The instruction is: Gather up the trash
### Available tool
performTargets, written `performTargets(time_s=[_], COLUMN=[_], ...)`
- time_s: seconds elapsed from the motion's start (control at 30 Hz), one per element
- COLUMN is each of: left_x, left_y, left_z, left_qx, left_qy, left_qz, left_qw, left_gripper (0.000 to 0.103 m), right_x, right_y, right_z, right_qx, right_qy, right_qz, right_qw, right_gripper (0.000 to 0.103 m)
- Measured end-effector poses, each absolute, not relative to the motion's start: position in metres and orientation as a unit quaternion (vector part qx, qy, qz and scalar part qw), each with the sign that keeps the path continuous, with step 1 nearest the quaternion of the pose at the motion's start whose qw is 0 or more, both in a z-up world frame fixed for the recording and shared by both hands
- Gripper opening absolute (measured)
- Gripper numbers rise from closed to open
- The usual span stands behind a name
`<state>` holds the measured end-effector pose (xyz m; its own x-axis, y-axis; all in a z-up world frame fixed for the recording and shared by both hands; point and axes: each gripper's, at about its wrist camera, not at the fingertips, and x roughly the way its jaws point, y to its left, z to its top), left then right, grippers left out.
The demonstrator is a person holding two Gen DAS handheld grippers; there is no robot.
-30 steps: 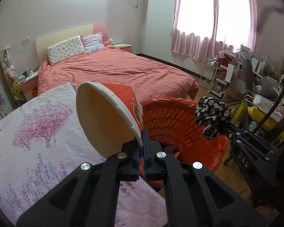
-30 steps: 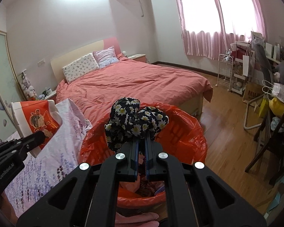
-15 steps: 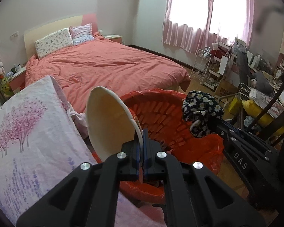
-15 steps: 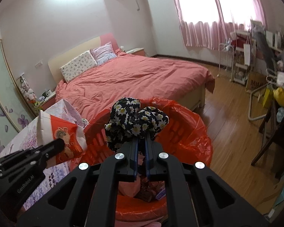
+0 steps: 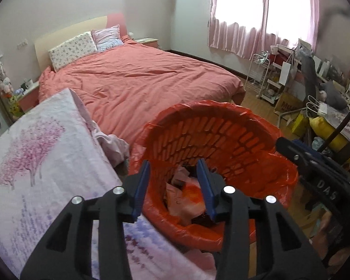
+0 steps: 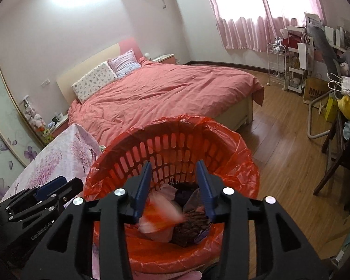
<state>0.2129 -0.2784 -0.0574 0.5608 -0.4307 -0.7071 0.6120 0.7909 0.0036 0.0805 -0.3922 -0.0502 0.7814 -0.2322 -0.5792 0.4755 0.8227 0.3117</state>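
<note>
A round orange plastic basket with slotted walls, lined with a crinkled orange plastic bag (image 5: 221,135), stands on the wooden floor near the foot of a bed with a salmon-pink cover (image 5: 140,77), just beside a pale quilt printed with pink trees (image 5: 35,154). The bag's edge folds loosely over the rim. Inside lies a heap of trash: pale pink and orange plastic wrappers (image 5: 186,198) and dark scraps.

The left gripper (image 5: 173,186), black with blue pads, hangs over the basket's near rim; its jaws have just been opening and stand apart with nothing between them. The right gripper (image 6: 173,186) is poised the same way above the basket, jaws just opened and empty.

The left wrist view shows much of the quilt and the right gripper's black body entering from the right edge. The right wrist view looks deeper into the basket, showing a blurred orange-and-white piece (image 6: 161,214) and a dark brown crinkled object (image 6: 191,226). It also takes in more bare floor, a white wire cart (image 6: 277,65) under pink curtains, and the left gripper at lower left.
</note>
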Motion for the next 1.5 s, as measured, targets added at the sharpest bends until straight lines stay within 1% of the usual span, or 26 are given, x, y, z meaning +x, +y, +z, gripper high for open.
performTargets(time_s=[0.13,0.27,0.43,0.5,0.57,0.6,0.67,0.73,0.8,0.83,0.87,1.03,1.13,1.3,1.5], left_x=[0.204,0.188,0.165,0.153,0.14,0.136,0.123,0.11,0.099,0.092,0.088,0.055,0.04,0.02,0.003], left_y=[-0.27,-0.255,-0.222,-0.204,-0.184,-0.176,-0.154,-0.135,-0.116,-0.105,-0.097,-0.055,-0.036,-0.006,0.016], left_z=[-0.047,-0.033,-0.017,-0.012,-0.009,-0.007,-0.004,-0.002,-0.001,0.0,0.001,0.0,-0.004,-0.011,-0.015], left_qx=[0.131,0.134,0.131,0.133,0.135,0.134,0.131,0.128,0.123,0.118,0.114,0.097,0.093,0.062,0.024], left_qy=[0.353,0.34,0.324,0.316,0.308,0.304,0.296,0.287,0.277,0.272,0.269,0.247,0.238,0.244,0.252], left_qz=[-0.293,-0.287,-0.282,-0.27,-0.256,-0.25,-0.234,-0.218,-0.202,-0.193,-0.188,-0.155,-0.124,-0.089,-0.075], left_qw=[0.879,0.885,0.894,0.9,0.907,0.909,0.917,0.924,0.931,0.935,0.938,0.952,0.959,0.964,0.965], left_gripper=[0.046,0.05,0.056,0.06,0.064,0.067,0.073,0.077,0.083,0.084,0.086,0.093,0.099,0.099,0.099], right_x=[0.071,0.059,0.04,0.031,0.025,0.022,0.015,0.007,0.001,-0.001,-0.003,-0.015,-0.021,-0.03,-0.042], right_y=[-0.386,-0.375,-0.353,-0.338,-0.325,-0.318,-0.303,-0.286,-0.272,-0.265,-0.261,-0.23,-0.223,-0.201,-0.185], right_z=[-0.04,-0.032,-0.021,-0.016,-0.013,-0.011,-0.009,-0.006,-0.004,-0.003,-0.003,-0.005,-0.007,-0.008,-0.009], right_qx=[0.221,0.22,0.211,0.196,0.183,0.178,0.164,0.148,0.132,0.124,0.119,0.076,0.069,0.043,0.03], right_qy=[0.259,0.251,0.238,0.233,0.229,0.227,0.219,0.208,0.203,0.201,0.199,0.194,0.197,0.205,0.204], right_qz=[-0.192,-0.188,-0.179,-0.177,-0.177,-0.175,-0.174,-0.174,-0.177,-0.178,-0.179,-0.198,-0.201,-0.212,-0.252], right_qw=[0.92,0.924,0.931,0.936,0.94,0.941,0.946,0.951,0.954,0.955,0.956,0.958,0.957,0.955,0.945], right_gripper=[0.047,0.05,0.056,0.059,0.064,0.066,0.078,0.086,0.086,0.09,0.095,0.097,0.098,0.101,0.101])
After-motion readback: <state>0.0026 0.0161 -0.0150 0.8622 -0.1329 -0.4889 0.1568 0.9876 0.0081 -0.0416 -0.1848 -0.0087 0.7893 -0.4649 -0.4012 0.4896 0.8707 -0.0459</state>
